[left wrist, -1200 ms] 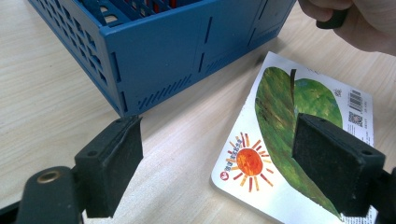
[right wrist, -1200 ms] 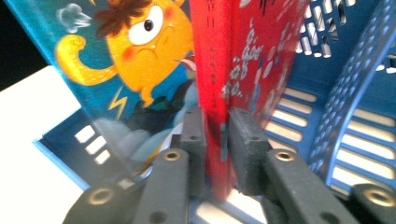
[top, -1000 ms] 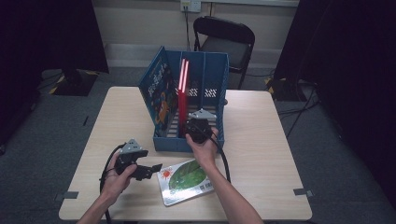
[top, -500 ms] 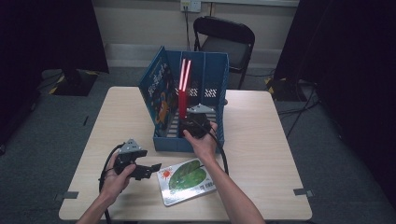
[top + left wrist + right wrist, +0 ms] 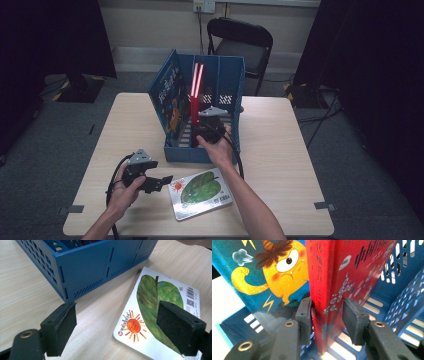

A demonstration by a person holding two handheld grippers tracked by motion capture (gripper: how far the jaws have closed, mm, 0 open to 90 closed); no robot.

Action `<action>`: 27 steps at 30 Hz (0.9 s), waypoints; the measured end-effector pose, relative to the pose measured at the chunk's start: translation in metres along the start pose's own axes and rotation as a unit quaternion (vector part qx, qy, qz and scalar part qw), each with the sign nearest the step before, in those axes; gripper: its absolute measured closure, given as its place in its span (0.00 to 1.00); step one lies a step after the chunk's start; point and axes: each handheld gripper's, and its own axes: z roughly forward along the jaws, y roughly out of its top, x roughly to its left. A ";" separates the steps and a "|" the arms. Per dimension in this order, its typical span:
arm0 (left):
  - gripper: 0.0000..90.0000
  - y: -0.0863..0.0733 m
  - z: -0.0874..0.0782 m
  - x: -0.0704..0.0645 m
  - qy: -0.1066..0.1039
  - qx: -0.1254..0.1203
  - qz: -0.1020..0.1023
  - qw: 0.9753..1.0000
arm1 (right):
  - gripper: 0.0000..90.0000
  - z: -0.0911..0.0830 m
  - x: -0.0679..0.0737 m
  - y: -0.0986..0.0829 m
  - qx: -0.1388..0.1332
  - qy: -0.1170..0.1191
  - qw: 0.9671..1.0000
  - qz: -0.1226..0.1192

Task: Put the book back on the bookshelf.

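**Red book in blue rack, right tool at its spine**

While the red book [image 5: 332, 290] stands upright inside the blue plastic file rack [image 5: 202, 152], the right tool [image 5: 325, 315] sits low at its spine end with one jaw on each cover. The left-hand pad [image 5: 305, 315] touches or nearly touches the spine edge; the right-hand pad [image 5: 353, 317] stands a little off the cover, so the jaws are parted around the book and not clamped on it. In the high view the right tool [image 5: 207, 127] is inside the rack, at the near end, with the person's right hand [image 5: 217, 147] behind it.

Item: red book. Hardback, Chinese characters down the spine and on the cover, white blossom pattern. Lower edge rests on the slotted rack floor. In the high view its top [image 5: 196, 80] rises above the rack walls.

Item: picture book with a yellow cartoon face [image 5: 269, 272]. Teal cover, leaning against the left wall of the rack, just beside the red book.

Item: leaf-and-sun book [image 5: 160, 315]. Lies flat on the table [image 5: 290, 150], near the rack's front corner but apart from it; green leaf, orange sun, barcode on white.

Item: left tool [image 5: 116, 332]. Held above the table by the left hand [image 5: 122, 192], jaws spread wide and empty, aimed at the leaf-and-sun book's near corner. In the high view it [image 5: 157, 184] is just left of that book.

Item: black folding chair [image 5: 240, 42], beyond the table.
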 end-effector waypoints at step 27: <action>0.18 0.000 0.001 -0.001 -0.003 0.004 0.000 1.000 | 0.83 -0.013 -0.006 -0.005 -0.012 0.019 0.999 -0.024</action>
